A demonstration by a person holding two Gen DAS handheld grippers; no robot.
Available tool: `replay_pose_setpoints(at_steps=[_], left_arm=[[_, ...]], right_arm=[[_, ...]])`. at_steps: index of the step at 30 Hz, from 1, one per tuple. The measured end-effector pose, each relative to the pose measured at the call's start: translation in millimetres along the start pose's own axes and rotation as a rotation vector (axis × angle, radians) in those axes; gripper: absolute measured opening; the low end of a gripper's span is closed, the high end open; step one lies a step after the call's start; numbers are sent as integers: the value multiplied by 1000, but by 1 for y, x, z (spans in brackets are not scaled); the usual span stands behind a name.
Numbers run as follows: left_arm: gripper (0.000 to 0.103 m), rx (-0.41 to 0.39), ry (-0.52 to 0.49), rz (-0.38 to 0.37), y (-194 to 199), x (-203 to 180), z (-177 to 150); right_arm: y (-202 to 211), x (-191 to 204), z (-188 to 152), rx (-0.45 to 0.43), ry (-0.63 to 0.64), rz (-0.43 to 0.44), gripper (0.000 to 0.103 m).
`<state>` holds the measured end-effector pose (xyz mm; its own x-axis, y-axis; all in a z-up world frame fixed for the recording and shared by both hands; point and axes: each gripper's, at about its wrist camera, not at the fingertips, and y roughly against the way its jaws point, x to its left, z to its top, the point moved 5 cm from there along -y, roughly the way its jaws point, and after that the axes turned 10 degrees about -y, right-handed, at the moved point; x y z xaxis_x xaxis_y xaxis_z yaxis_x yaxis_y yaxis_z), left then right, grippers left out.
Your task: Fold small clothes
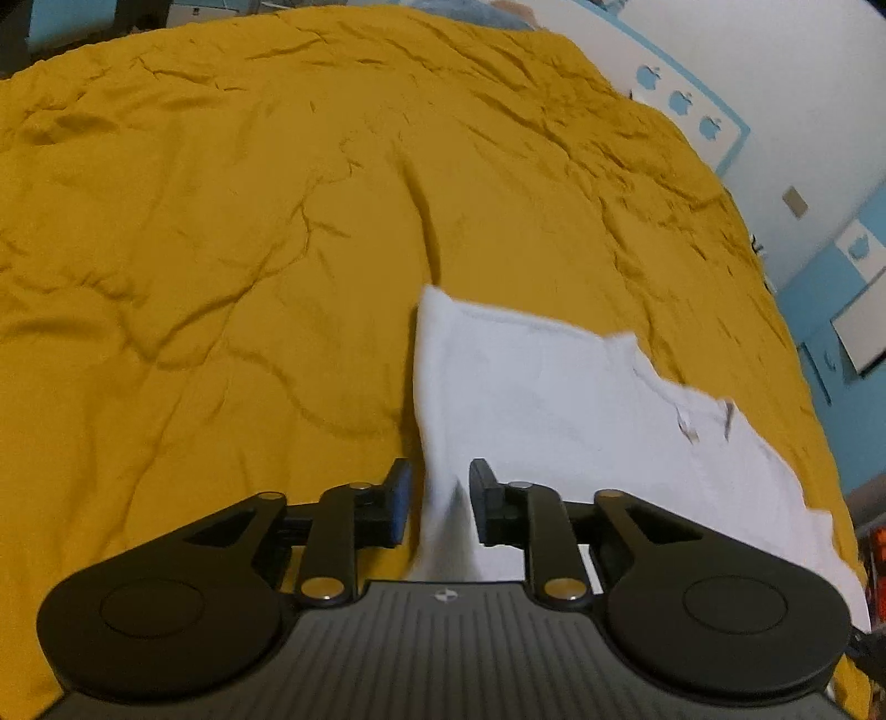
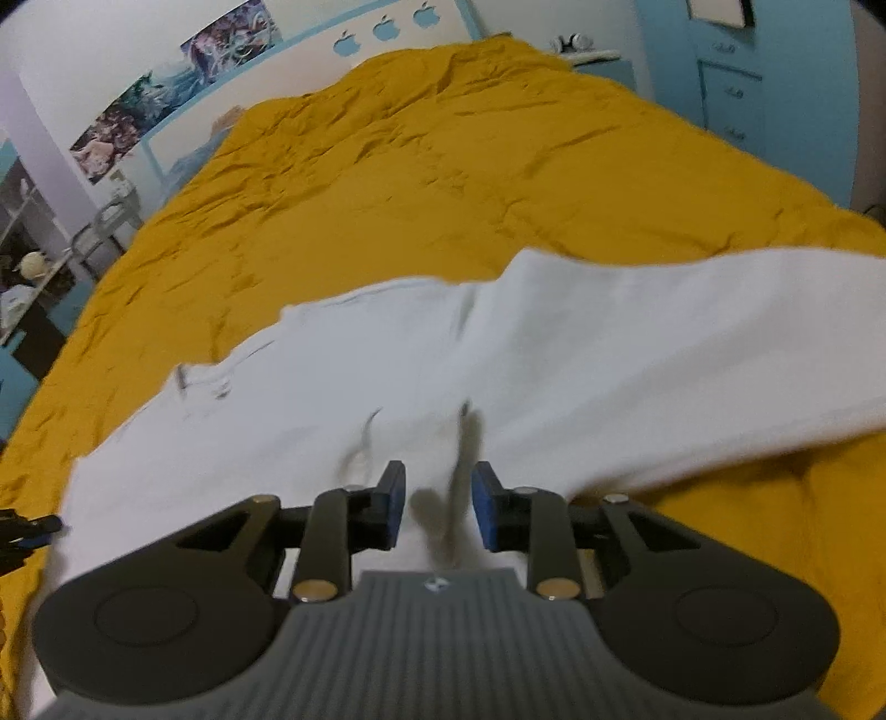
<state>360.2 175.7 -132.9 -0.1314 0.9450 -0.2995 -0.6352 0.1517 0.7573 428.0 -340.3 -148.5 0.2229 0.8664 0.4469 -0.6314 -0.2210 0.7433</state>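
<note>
Room: white and blue walls, apple cut-outs, posters.
Bed: creased mustard cover.
White garment: spread out.
Left gripper: parted, fabric between.
Right gripper: parted, fabric between.

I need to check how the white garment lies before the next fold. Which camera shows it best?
The right wrist view: the white garment spreads across most of the frame on the yellow bedspread, with its edges visible. The left wrist view shows only one side of it, running off behind the left gripper.
</note>
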Motion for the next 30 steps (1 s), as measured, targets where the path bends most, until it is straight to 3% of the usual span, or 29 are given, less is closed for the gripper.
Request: replay_pose_setpoints(at_steps=[2, 4, 9, 12, 15, 19, 22, 24, 28, 30], left_arm=[[25, 23, -20, 3, 6, -3, -10], [25, 46, -60, 36, 10, -8, -20], [25, 91, -153, 115, 9, -15, -37], [25, 109, -220, 171, 1, -18, -43], [25, 115, -208, 201, 2, -19, -46], [26, 74, -222, 222, 24, -32, -41], [31, 4, -241, 162, 46, -49, -35], [36, -27, -247, 131, 55, -61, -32], [44, -59, -244, 88, 57, -83, -29], [47, -69, -233, 74, 52, -90, -31]], right_arm=[[-3, 3, -9, 26, 9, 5, 20], [-7, 5, -23, 46, 37, -36, 0], [12, 10, -24, -27, 132, -78, 0], [-3, 4, -32, 25, 161, -127, 0], [-6, -5, -34, 41, 129, -127, 0], [20, -13, -24, 0, 106, -141, 0], [55, -38, -9, -39, 29, -97, 5], [77, -63, 5, -68, -26, -93, 19], [122, -132, 32, -138, -188, -108, 22], [141, -169, 46, -175, -263, -130, 36]])
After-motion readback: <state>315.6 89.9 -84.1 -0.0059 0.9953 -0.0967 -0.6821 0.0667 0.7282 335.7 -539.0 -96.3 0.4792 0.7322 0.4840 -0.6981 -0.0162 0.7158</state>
